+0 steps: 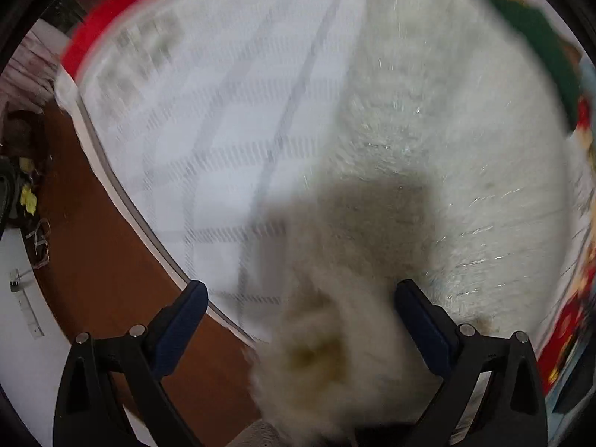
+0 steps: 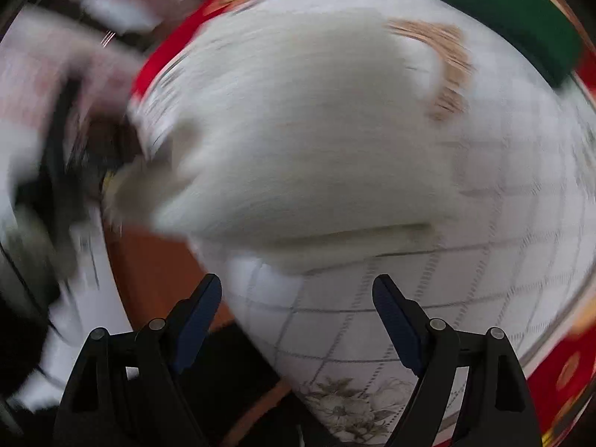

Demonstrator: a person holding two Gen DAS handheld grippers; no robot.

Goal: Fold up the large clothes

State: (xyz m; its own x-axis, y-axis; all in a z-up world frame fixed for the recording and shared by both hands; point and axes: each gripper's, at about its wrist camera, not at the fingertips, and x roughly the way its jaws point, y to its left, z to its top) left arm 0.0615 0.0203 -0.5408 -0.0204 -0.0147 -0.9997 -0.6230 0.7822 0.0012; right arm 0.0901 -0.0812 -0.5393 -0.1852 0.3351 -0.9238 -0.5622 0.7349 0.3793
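Observation:
A fluffy cream-white garment (image 1: 428, 156) lies on a white checked sheet (image 1: 223, 111). In the left wrist view a bunched part of it (image 1: 327, 354) hangs between my open left gripper's (image 1: 301, 290) fingers, blurred; no pad presses on it. In the right wrist view the garment (image 2: 298, 141) lies as a large pale mound with a tan trim (image 2: 447, 59) at its far right. My right gripper (image 2: 298, 287) is open and empty, just short of the garment's near edge. Both views are motion-blurred.
The sheet's edge (image 1: 123, 193) runs over a brown wooden floor (image 1: 100, 260). A red patterned cloth (image 1: 108, 11) and a green cloth (image 2: 503, 7) lie at the far side. Clutter sits on the floor at left (image 1: 26, 186). The sheet corner has a flower print (image 2: 354, 402).

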